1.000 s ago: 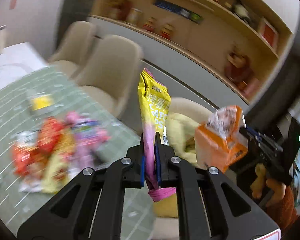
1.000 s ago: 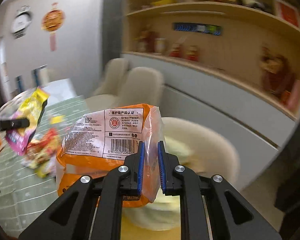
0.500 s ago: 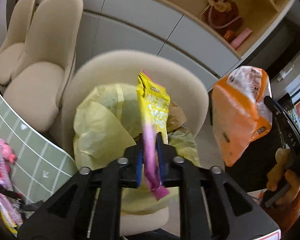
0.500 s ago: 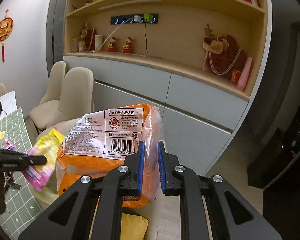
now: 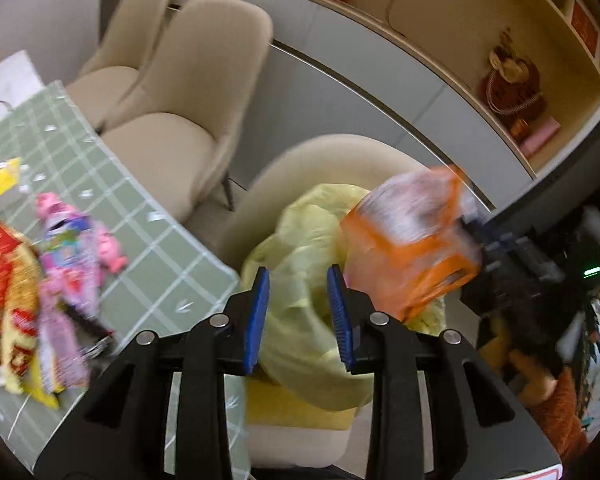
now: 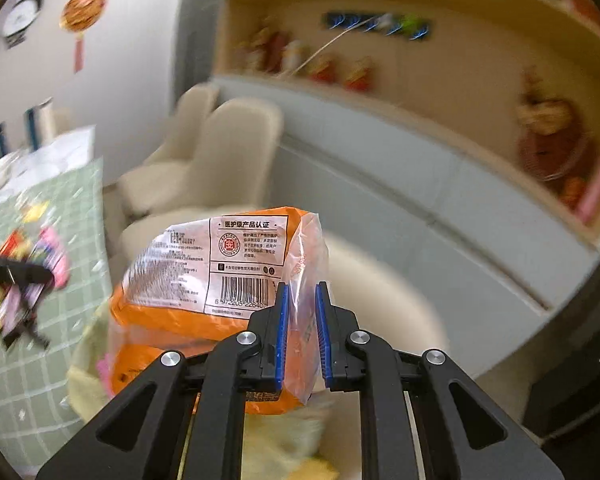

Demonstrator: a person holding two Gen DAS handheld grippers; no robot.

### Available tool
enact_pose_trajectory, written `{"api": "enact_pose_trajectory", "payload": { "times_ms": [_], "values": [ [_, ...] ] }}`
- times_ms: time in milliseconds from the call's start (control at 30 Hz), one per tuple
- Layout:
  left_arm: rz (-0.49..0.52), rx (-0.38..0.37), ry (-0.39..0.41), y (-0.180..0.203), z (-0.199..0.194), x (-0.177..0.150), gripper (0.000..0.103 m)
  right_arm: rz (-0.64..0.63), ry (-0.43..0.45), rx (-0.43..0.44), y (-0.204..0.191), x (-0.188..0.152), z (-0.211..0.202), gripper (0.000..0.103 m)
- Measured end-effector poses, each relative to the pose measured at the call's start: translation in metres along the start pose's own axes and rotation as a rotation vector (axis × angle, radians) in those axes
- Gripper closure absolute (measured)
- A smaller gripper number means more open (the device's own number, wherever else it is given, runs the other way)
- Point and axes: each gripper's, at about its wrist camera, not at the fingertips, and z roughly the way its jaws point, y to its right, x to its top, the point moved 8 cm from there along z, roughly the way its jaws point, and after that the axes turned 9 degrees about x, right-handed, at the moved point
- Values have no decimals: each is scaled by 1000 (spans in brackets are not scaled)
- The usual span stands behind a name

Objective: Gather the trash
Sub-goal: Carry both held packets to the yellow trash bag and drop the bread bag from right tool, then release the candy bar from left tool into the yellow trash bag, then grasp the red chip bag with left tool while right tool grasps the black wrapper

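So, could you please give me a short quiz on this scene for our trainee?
1. True or false: the left tongs hold a wrapper.
2. What do the right tongs grip? A) orange packet B) cup C) spoon
3. What colour is the bag on the chair?
Key: 1 false, the left tongs have just been opening and nothing is between them; 2 A; 3 yellow.

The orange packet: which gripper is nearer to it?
Right. The right gripper is clamped on the orange packet; the left gripper, jaws open and empty, is beside it over the yellow bag.
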Motion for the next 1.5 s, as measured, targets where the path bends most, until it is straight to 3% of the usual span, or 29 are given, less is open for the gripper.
{"api": "enact_pose_trajectory", "payload": {
  "times_ms": [100, 200, 367, 433, 533, 600, 700, 833, 1000, 1133, 1233, 1367, 1500],
  "values": [
    [-17, 53, 10, -21, -13, -12, 75, -62, -101, 29, -31, -34, 27, 89],
    [-44, 98, -1, -53, -23, -28, 75, -32, -170, 44, -34, -56, 37, 89],
    [-107, 103, -33, -93, -27, -49, 75, -36, -254, -73, -17, -69, 43, 89],
    [-121, 95, -38, -105, -29, -56, 75, 7, -270, -74, -12, -71, 42, 89],
    [-121, 90, -20, -123, -36, -64, 75, 95, -238, -21, -16, -67, 31, 88],
    [-140, 97, -9, -138, -40, -71, 74, 156, -212, -22, -14, -65, 20, 81],
    [-160, 100, -5, -167, -45, -82, 73, 219, -159, -20, -19, -59, -1, 52],
    [-160, 162, 29, -203, -53, -91, 72, 228, -83, -73, -29, -45, -32, 51],
    [-166, 188, 84, -261, -64, -95, 72, 244, 73, -6, -78, -16, -64, 51],
    [-182, 195, 145, -302, -70, -89, 72, 218, 118, 70, -133, 0, -60, 51],
    [-217, 195, 178, -332, -71, -91, 72, 186, 67, 153, -176, 3, -43, 50],
    [-277, 197, 144, -365, -63, -98, 72, 160, -20, 204, -219, 1, -16, 50],
    [-243, 213, 138, -379, -62, -99, 72, 154, -117, 261, -247, -6, 15, 50]
  ]
}}
